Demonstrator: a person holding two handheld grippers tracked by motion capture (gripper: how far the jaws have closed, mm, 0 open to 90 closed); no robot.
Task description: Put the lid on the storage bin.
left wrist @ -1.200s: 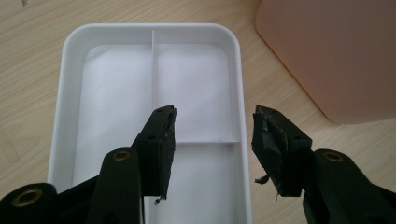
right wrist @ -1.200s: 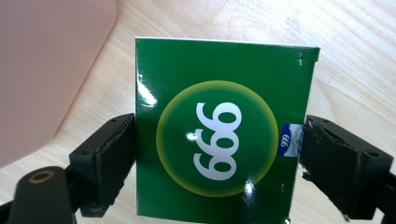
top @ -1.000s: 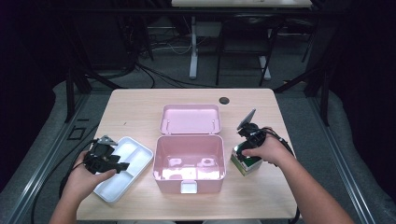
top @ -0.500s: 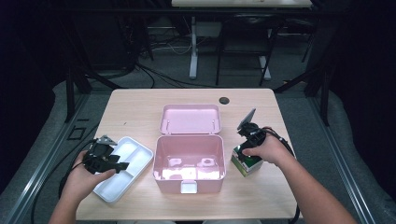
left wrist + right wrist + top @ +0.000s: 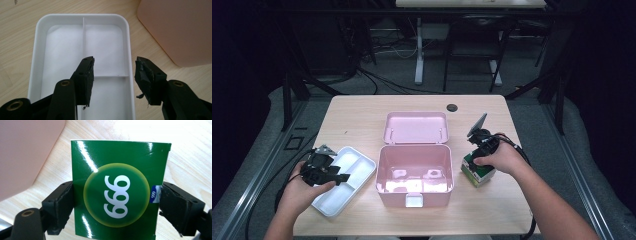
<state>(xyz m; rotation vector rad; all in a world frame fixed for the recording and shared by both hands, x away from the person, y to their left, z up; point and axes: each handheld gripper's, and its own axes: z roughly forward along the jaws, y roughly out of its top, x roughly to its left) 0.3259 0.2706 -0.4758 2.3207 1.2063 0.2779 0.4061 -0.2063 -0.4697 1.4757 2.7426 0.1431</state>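
The green box (image 5: 117,187) stands at the lower right of the high view, just right of the open pink case (image 5: 414,170). It sits squarely between the right gripper's (image 5: 116,202) jaws, which touch both its side faces, a light pinch as far as I can judge. The left gripper (image 5: 113,72) hangs spread over the white tray (image 5: 37,50), well away at lower left.

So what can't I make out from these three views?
- Green box: its lower edge is cut off in the right gripper view; in the high view the hand covers most of it.
- Right gripper: whether the pads press the box is unclear.
- Pink box: small contents too blurred to identify.
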